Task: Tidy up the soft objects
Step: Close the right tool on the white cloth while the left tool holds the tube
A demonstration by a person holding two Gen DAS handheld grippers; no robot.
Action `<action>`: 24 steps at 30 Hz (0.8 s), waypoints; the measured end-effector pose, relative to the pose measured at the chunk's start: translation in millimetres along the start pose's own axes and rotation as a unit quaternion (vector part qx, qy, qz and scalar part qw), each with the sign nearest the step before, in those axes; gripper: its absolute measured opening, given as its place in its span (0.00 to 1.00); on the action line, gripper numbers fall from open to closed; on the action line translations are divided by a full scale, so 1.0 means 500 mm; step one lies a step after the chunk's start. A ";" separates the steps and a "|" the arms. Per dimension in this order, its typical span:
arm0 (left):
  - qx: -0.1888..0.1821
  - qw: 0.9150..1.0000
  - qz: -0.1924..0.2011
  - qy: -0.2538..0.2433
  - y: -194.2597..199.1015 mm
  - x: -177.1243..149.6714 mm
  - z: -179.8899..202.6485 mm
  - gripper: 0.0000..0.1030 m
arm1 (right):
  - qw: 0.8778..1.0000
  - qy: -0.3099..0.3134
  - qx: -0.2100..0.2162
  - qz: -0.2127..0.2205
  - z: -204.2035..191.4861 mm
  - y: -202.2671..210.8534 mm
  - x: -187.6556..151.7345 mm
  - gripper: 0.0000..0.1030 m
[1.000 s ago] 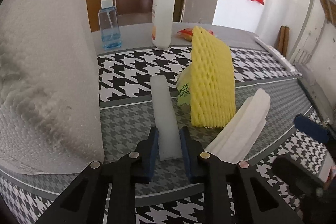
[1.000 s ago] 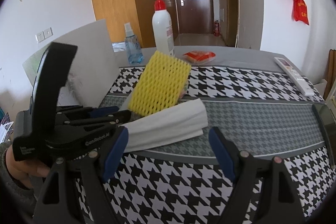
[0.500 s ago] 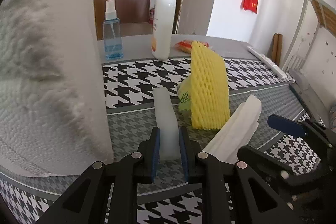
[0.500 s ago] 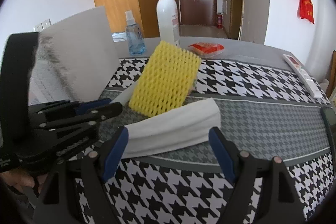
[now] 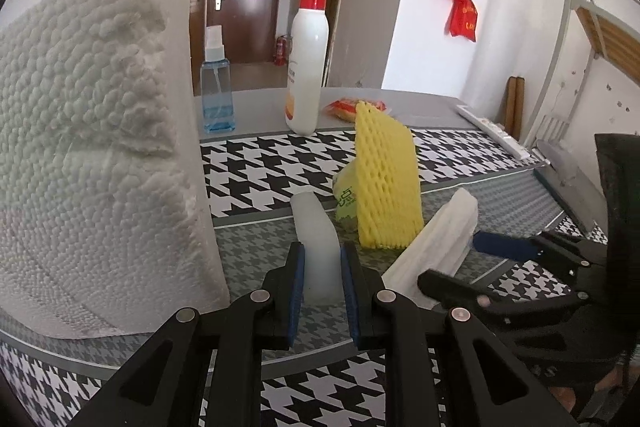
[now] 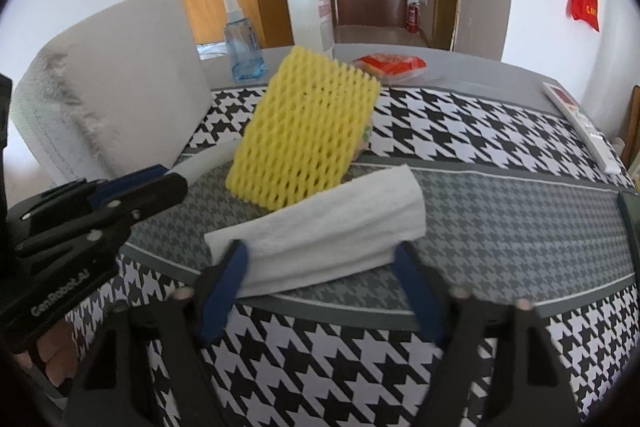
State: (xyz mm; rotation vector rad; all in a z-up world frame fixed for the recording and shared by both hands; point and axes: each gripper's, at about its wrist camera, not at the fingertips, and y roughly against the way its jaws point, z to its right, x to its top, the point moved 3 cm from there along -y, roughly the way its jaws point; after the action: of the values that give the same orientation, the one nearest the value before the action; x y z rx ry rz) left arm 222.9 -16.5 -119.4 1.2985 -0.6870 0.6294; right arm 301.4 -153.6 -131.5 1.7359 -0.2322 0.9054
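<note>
Left gripper (image 5: 322, 269) is clamped on a smooth white foam strip (image 5: 314, 227). Right gripper (image 6: 320, 259), jaws just closing, straddles the folded fuzzy cloth (image 6: 332, 227), maybe touching; spongy yellow foam net (image 6: 304, 131) behind.

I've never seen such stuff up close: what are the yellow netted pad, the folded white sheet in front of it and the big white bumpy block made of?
Yellow netted pad: looks like soft foam mesh, matt, with open diamond holes.
Folded white sheet: probably tissue or thin cloth, limp, faintly crinkled.
Big white bumpy block: likely embossed paper towel, dimpled all over, fuzzy at the edge.
</note>
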 end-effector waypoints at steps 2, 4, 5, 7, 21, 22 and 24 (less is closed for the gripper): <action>-0.001 1.000 0.001 0.000 0.001 0.000 0.000 0.19 | 1.000 -0.002 -0.005 -0.010 0.002 -0.008 0.001 0.50; -0.001 1.000 0.003 0.000 0.006 0.000 -0.003 0.19 | 1.000 -0.001 -0.011 -0.012 -0.001 -0.006 -0.002 0.41; 0.000 1.000 0.003 0.001 0.005 0.000 -0.002 0.19 | 1.000 0.000 -0.012 -0.011 -0.003 -0.006 -0.002 0.34; 0.000 1.000 0.004 0.002 0.006 0.001 -0.002 0.19 | 1.000 0.004 -0.013 -0.014 -0.009 -0.008 -0.004 0.24; -0.003 1.000 0.027 0.002 0.037 0.003 -0.003 0.19 | 1.000 0.008 -0.023 0.014 -0.030 0.052 -0.022 0.04; -0.004 1.000 0.030 0.001 0.041 0.002 -0.001 0.19 | 0.999 0.007 -0.026 0.018 -0.029 0.062 -0.023 0.04; -0.005 0.999 0.035 0.000 0.045 0.004 0.002 0.19 | 0.999 0.004 -0.033 0.027 -0.026 0.082 -0.026 0.04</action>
State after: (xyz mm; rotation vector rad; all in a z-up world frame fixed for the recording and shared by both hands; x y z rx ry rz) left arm 206.9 -13.9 -103.4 1.2692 -0.7384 0.6816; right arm 263.5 -161.1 -108.6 1.6716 -0.3017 0.9335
